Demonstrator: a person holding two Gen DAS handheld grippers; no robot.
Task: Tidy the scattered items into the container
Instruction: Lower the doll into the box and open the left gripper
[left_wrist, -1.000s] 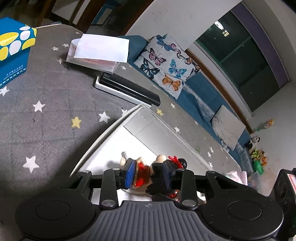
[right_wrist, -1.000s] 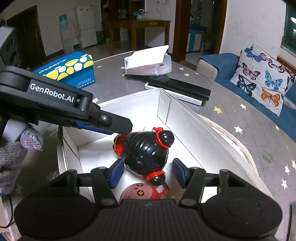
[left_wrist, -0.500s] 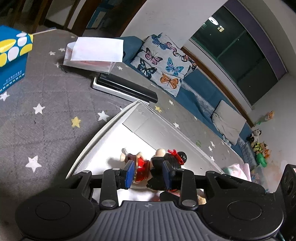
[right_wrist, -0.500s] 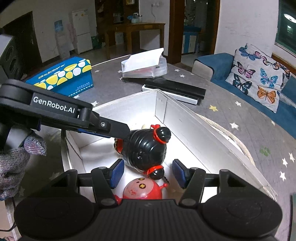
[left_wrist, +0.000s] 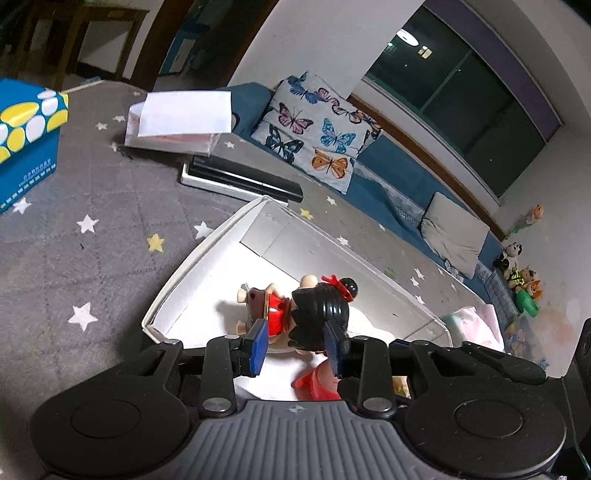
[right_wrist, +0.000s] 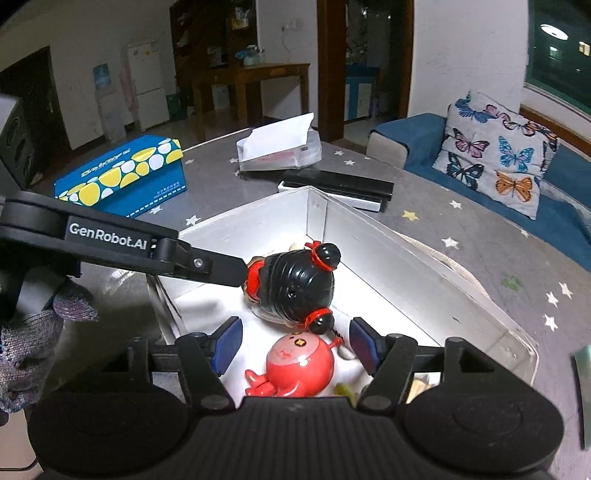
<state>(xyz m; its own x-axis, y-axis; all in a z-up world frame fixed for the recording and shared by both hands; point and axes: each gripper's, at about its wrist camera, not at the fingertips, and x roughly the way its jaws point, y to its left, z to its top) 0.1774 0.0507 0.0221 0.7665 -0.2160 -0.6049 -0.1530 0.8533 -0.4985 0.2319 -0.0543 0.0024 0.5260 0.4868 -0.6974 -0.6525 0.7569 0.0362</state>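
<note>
Fingers (left_wrist: 258, 345) of the left gripper (left_wrist: 295, 345) stand parted at either side of the black-haired doll (left_wrist: 317, 314), which lies on its side on the floor of the white box (left_wrist: 192, 266); whether the pads press it cannot be told from the left wrist view. From the right wrist view the left gripper (right_wrist: 236, 273) reaches to the doll (right_wrist: 295, 284) from the left. Wide apart, the right gripper (right_wrist: 295, 343) hovers empty over a red round toy (right_wrist: 299, 369) just beside the doll. Beyond the box on the starred grey tabletop (right_wrist: 461, 218) sit a black and white flat device (right_wrist: 343, 186), a tissue pack (right_wrist: 280, 147) and a blue spotted carton (right_wrist: 125, 177).
</note>
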